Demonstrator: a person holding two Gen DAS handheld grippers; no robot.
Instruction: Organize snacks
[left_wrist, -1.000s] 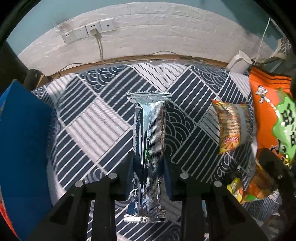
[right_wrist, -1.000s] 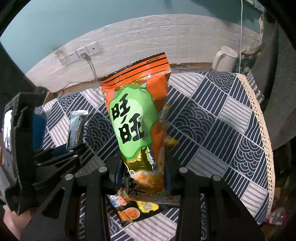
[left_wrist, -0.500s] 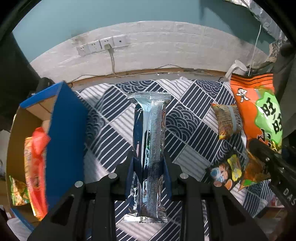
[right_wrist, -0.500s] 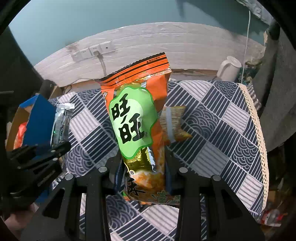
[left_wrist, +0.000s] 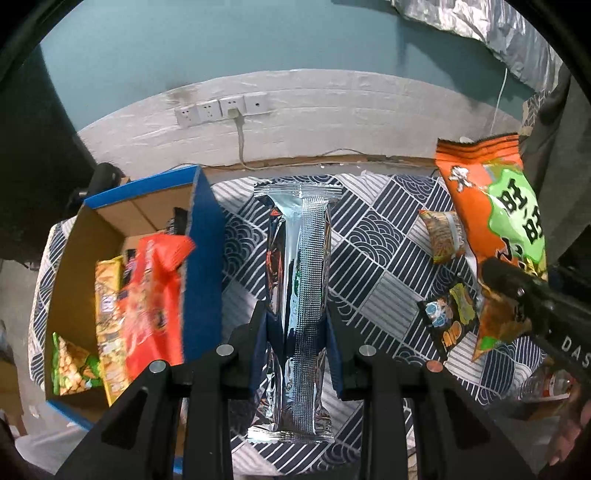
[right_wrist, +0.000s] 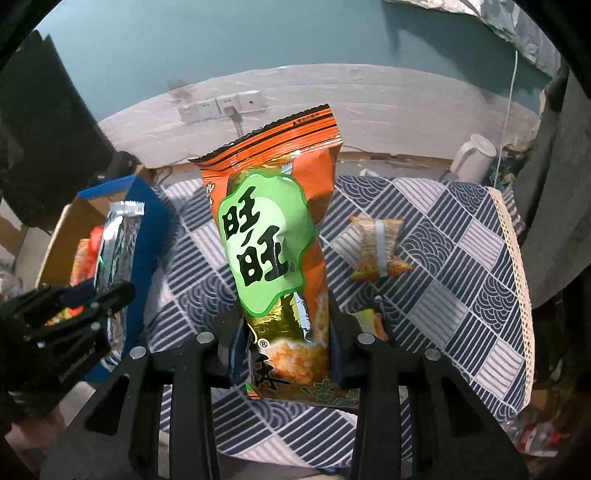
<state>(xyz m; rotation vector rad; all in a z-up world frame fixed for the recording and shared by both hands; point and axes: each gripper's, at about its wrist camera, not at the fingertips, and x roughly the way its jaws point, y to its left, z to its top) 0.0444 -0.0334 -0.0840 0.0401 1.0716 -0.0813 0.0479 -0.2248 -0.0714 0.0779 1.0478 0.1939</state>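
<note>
You get even, fairly bright indoor light in both fisheye views — glare streaks the silver wrapper (left_wrist: 298, 295), the red packet (left_wrist: 153, 295) in the box smears with motion blur, and straight edges bow toward dark, vignetted corners.

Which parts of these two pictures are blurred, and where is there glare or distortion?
Left wrist view: the red bag in the blue box is smeared by motion blur; the silver packet shows bright glare. Right wrist view: the orange bag is sharp, with glare on its gold foil. Both views: fisheye curves the wall, and the corners are black.
</note>
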